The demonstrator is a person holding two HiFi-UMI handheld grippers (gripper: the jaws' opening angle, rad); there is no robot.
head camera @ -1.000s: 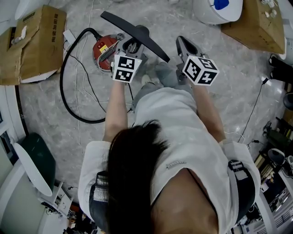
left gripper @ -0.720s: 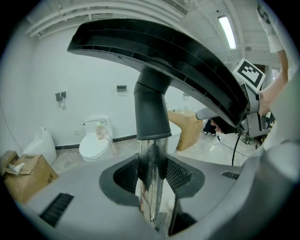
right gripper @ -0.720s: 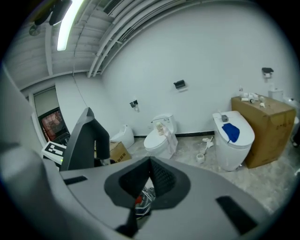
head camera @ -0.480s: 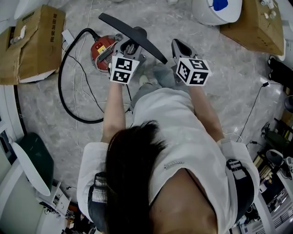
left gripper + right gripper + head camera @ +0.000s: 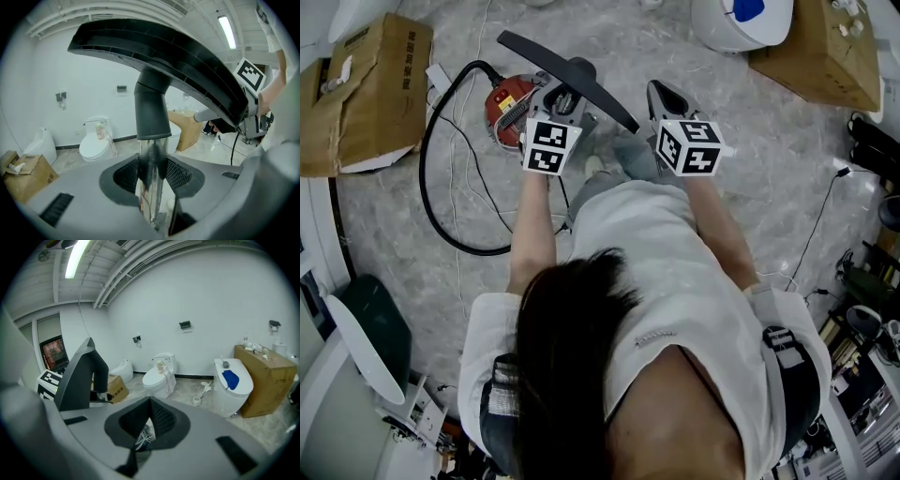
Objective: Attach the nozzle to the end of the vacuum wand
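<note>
Where left gripper (image 5: pixel 151 172) jaws clamp wand (image 5: pixel 151 199), nozzle (image 5: pixel 159 51) atop

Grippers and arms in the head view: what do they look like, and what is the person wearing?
The left gripper and right gripper are grey, and each carries a white cube with black square markers. In their own views the fingers are lined with a dark mesh texture. No cables show on them. The person wears a white short-sleeved shirt; the forearms are bare.
</note>
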